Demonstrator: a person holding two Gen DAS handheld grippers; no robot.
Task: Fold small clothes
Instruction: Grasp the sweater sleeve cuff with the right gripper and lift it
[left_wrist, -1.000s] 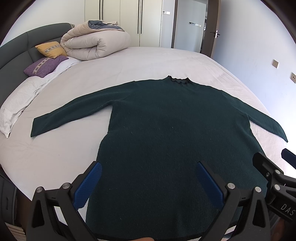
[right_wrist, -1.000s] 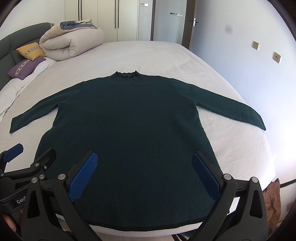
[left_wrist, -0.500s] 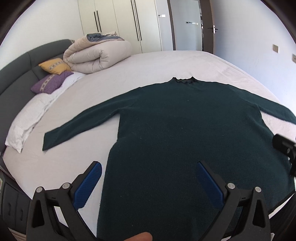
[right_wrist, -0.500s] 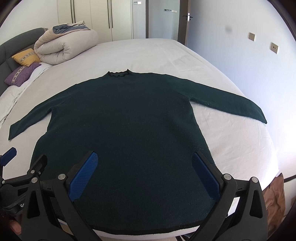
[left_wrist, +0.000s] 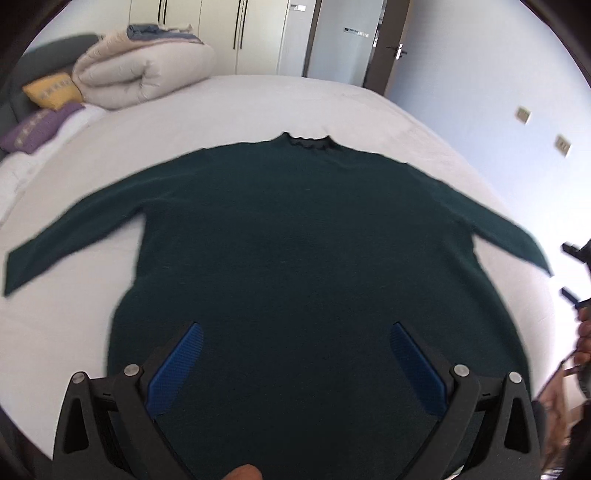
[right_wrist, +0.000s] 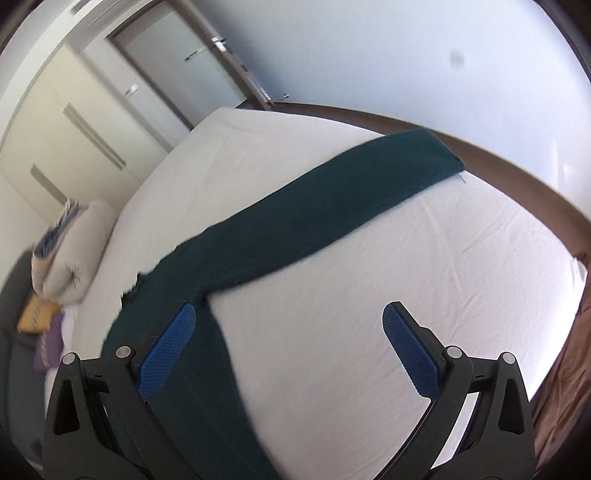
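We hold our left tongs (left_wrist: 295, 365) above the lower body of a dark green sweater (left_wrist: 306, 258), and the blue pads (left_wrist: 177, 365) stand wide apart with nothing between them. The sweater lies flat on the white bed (left_wrist: 258, 107), neck at twelve o'clock, one sleeve (left_wrist: 70, 236) reaching toward nine o'clock and the other toward three o'clock. The hem runs under our tongs at six o'clock. At ten o'clock on the bed we see a rolled cream duvet (left_wrist: 144, 74), with a yellow cushion (left_wrist: 51, 90) and a purple cushion (left_wrist: 35, 127) beside it. White wardrobe doors (left_wrist: 221, 33) stand past the far edge of the bed at twelve o'clock. At three o'clock, at the frame's edge, part of our other tool shows.

Our right tongs (right_wrist: 288, 350) are released too, the pads spread wide over bare sheet. In this tilted view the sweater's right sleeve (right_wrist: 332, 199) stretches from eight o'clock up toward one o'clock, its cuff lying near the bed's edge. The left pad (right_wrist: 166, 350) overlaps the side of the sweater's body, though we cannot tell whether it touches the cloth.
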